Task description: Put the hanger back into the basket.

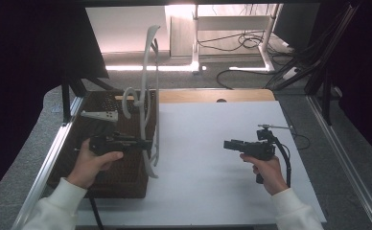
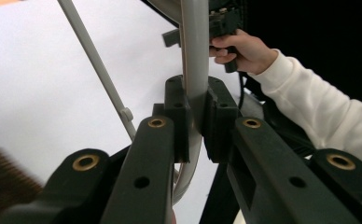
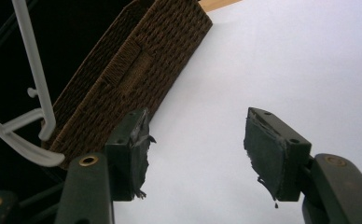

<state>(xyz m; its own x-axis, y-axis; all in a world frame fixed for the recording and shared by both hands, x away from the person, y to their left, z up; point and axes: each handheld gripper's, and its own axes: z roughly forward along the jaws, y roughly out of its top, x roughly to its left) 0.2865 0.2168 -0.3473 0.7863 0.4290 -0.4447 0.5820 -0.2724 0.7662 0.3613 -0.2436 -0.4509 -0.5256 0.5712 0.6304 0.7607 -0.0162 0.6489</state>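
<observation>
A white plastic hanger (image 1: 148, 86) stands upright over the right edge of a brown wicker basket (image 1: 122, 177), with its hook to the left. My left gripper (image 1: 148, 143) is shut on the hanger's lower arm. In the left gripper view the pads clamp the grey-white bar (image 2: 195, 56) from both sides at the left gripper (image 2: 197, 116). My right gripper (image 1: 226, 144) hovers over the white table sheet to the right and points left. Its jaws stand open with nothing between them in the right gripper view (image 3: 195, 149), which also has the basket (image 3: 137, 60) and the hanger (image 3: 30, 56) at the left.
The white sheet (image 1: 208, 182) covers the table between the basket and the right hand. A wooden strip (image 1: 213, 95) runs along the back edge. Metal rails (image 1: 45, 167) flank the table. Cables (image 1: 241, 40) and desk legs lie on the floor behind.
</observation>
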